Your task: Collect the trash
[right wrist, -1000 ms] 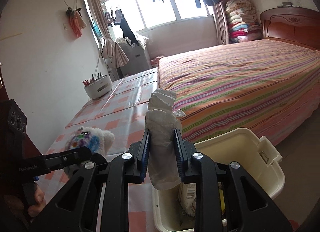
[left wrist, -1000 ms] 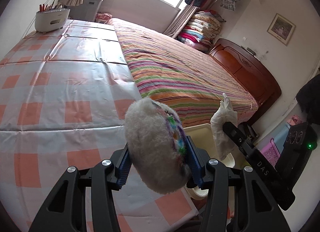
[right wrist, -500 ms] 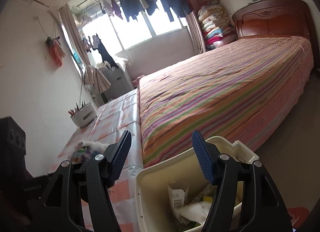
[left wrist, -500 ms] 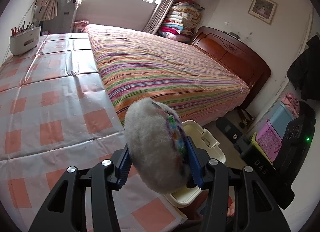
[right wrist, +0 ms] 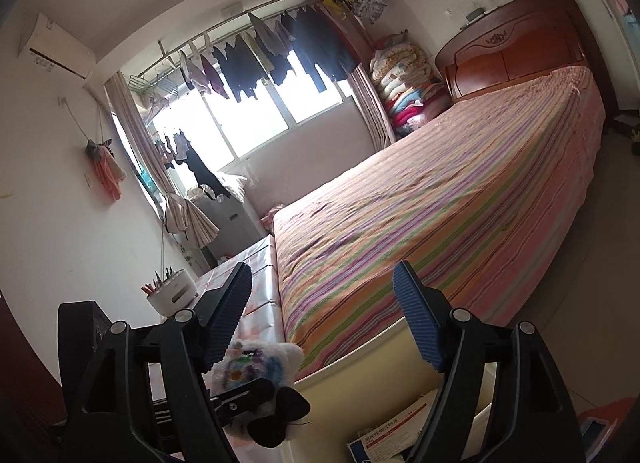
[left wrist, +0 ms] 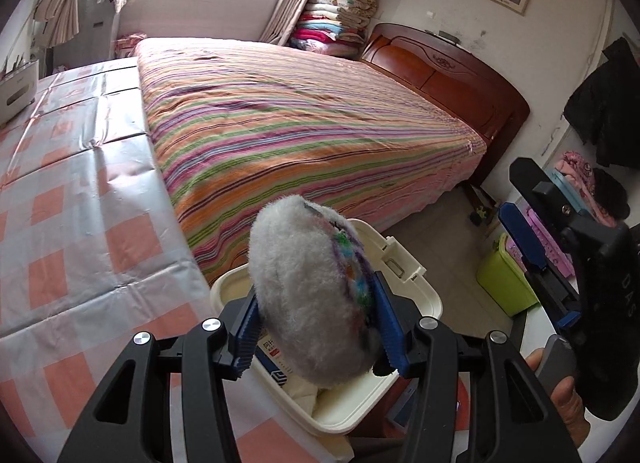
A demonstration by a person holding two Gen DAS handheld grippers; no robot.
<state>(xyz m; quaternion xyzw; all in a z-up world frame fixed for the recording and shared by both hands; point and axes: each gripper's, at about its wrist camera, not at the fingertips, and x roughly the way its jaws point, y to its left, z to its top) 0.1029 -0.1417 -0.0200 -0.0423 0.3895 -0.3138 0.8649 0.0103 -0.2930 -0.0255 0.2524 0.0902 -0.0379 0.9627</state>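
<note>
My left gripper [left wrist: 316, 327] is shut on a fluffy white plush thing [left wrist: 304, 287] with a colourful patch, and holds it over a cream plastic bin [left wrist: 404, 263]. Inside the bin lie a printed box [left wrist: 276, 355] and crumpled paper. In the right wrist view my right gripper [right wrist: 326, 303] has its jaws opening, with nothing between them. It stands above the bin's rim [right wrist: 360, 359] and the box [right wrist: 384, 435]. The plush thing [right wrist: 256, 363] shows at lower left, held in the other gripper. A blue pad of the right gripper [left wrist: 520, 239] appears at the right of the left wrist view.
A bed with a striped cover [left wrist: 300, 111] fills the middle, with a wooden headboard [left wrist: 448, 75] behind it. The checked tablecloth [left wrist: 80, 223] lies to the left, and a white pen holder [right wrist: 172, 295] stands on it. A green box [left wrist: 504, 283] sits on the floor at right.
The right gripper opened and let go of the white crumpled paper, then tilted upward. The left gripper carried the plush thing from over the table to over the bin.
</note>
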